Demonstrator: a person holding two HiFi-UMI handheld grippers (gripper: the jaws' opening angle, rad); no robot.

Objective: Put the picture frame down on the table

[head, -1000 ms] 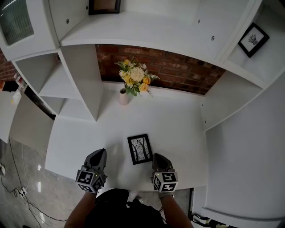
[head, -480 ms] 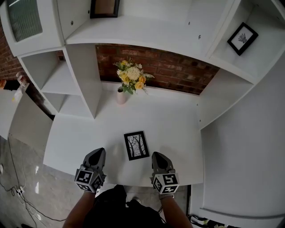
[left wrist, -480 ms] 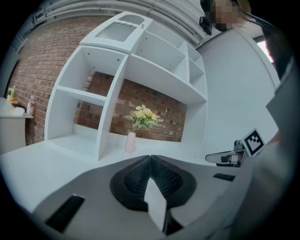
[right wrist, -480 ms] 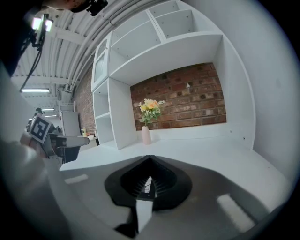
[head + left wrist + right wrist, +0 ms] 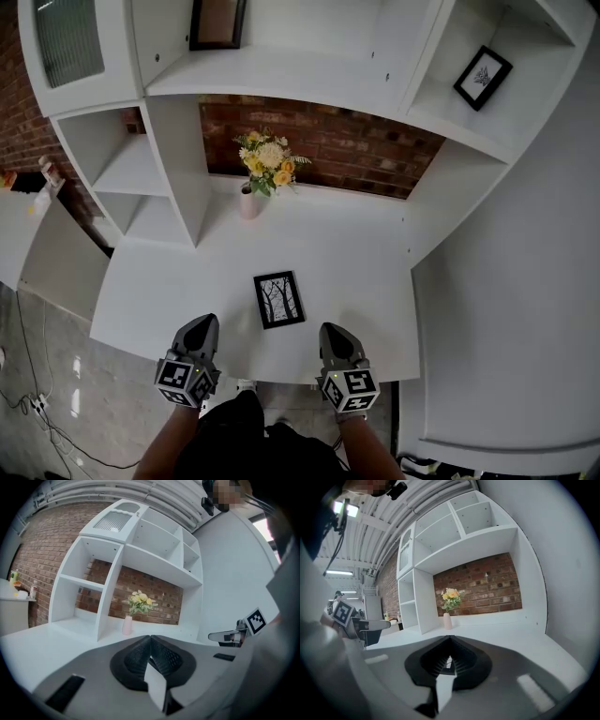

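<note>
Holding the left gripper (image 5: 203, 322) closed and empty, left of the picture frame (image 5: 278, 299). Holding the right gripper (image 5: 334, 329) closed too, right of it.

right gripper (image 5: 335, 329) — back (off frame (image 5: 278, 299))

A pink vase (image 5: 247, 202) stood upright at the back, yellow and white flowers (image 5: 267, 161) bursting out of it, right in front of the red brick wall (image 5: 356, 155). White shelving (image 5: 178, 169) rose just to its left. Up high, a black-framed leaf print (image 5: 483, 78) leaned in the right cubby, a dark-framed picture (image 5: 217, 23) stood on the top shelf, and cables (image 5: 39, 405) trailed across the grey floor (image 5: 94, 417).
</note>
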